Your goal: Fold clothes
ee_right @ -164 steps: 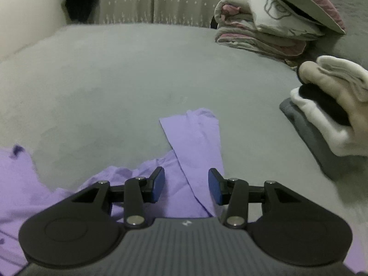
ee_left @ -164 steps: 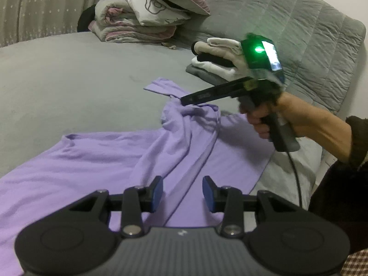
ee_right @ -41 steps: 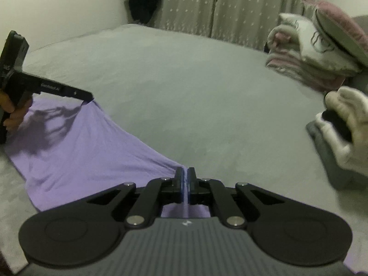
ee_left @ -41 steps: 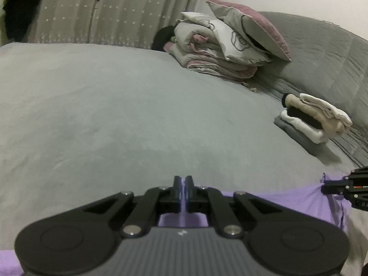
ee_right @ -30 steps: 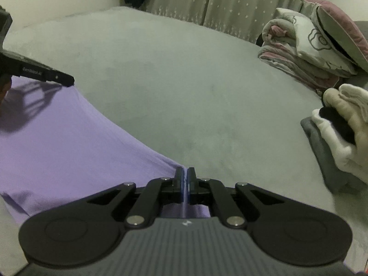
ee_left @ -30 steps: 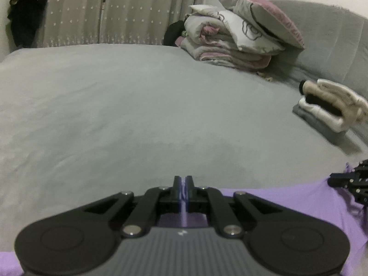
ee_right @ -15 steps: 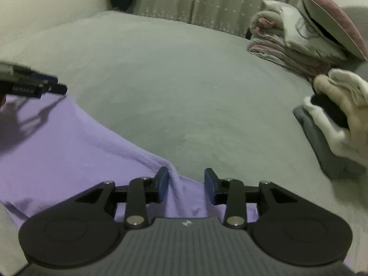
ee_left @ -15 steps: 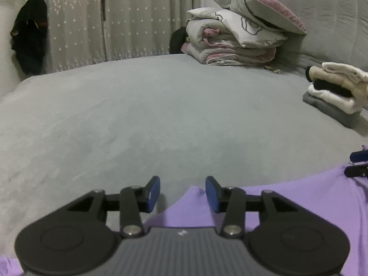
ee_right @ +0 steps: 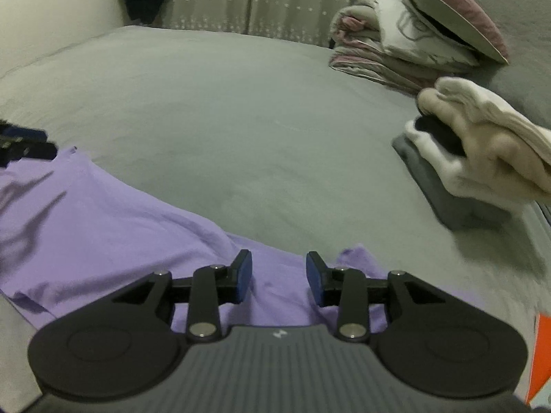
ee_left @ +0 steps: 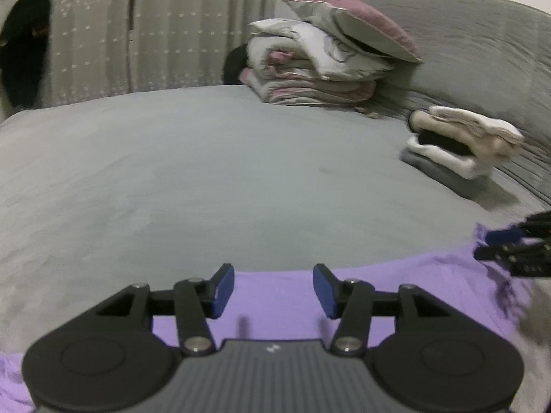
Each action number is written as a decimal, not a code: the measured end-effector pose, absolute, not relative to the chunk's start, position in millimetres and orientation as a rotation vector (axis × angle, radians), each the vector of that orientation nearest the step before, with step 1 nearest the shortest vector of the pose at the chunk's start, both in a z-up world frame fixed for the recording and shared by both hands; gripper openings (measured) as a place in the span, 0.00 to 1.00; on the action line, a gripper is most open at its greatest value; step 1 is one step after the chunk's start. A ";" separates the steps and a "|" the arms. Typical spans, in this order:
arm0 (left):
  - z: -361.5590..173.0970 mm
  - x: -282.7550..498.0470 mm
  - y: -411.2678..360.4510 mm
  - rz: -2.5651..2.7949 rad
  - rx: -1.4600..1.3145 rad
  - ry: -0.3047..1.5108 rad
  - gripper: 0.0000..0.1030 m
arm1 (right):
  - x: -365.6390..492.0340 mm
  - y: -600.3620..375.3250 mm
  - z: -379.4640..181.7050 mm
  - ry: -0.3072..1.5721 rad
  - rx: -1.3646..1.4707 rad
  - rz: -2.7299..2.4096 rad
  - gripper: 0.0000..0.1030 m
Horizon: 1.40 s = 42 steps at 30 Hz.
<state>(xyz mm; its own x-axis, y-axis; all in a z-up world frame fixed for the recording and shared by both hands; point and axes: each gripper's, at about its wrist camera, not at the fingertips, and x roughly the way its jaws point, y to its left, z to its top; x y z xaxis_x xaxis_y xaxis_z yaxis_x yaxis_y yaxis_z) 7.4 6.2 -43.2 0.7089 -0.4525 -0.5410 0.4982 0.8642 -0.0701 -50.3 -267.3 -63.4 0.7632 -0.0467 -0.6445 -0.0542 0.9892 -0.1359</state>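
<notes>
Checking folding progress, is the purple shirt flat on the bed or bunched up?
Mostly flat: the purple shirt lies spread on the bed, lightly wrinkled.

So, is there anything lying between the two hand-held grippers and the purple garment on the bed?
Nothing visible. The purple garment lies flat on the grey bed directly under the left hand-held gripper, whose jaws are opening and empty, and under the open right hand-held gripper. The stack of folded clothes sits well off to the right.

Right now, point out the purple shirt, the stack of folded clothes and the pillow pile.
purple shirt point(ee_right: 103, 213), right wrist view, flat middle of the cloth.
stack of folded clothes point(ee_right: 482, 144), right wrist view, cream top layer.
pillow pile point(ee_left: 310, 72), left wrist view, folded bedding's front.
</notes>
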 end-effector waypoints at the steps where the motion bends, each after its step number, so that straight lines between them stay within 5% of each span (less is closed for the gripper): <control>1: -43.3 3.7 3.5 -0.543 0.090 0.580 0.52 | -51.5 -269.4 -62.7 0.707 -0.146 -0.003 0.38; 25: -68.9 -41.4 -29.5 -0.681 0.286 0.622 0.54 | -97.7 -362.5 -66.2 0.777 -0.062 -0.251 0.42; 42: -30.8 -39.3 -128.3 -0.954 0.163 0.643 0.53 | -105.0 -447.7 -61.6 0.721 0.551 -0.211 0.37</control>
<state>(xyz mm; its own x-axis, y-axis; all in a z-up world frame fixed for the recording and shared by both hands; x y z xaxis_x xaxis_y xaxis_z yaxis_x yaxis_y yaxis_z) -39.3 -128.3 -30.8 0.4091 -0.7066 -0.5774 0.8001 0.5820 -0.1455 -105.0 -447.7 -61.6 0.7377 0.0026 -0.6751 0.3668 0.8380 0.4041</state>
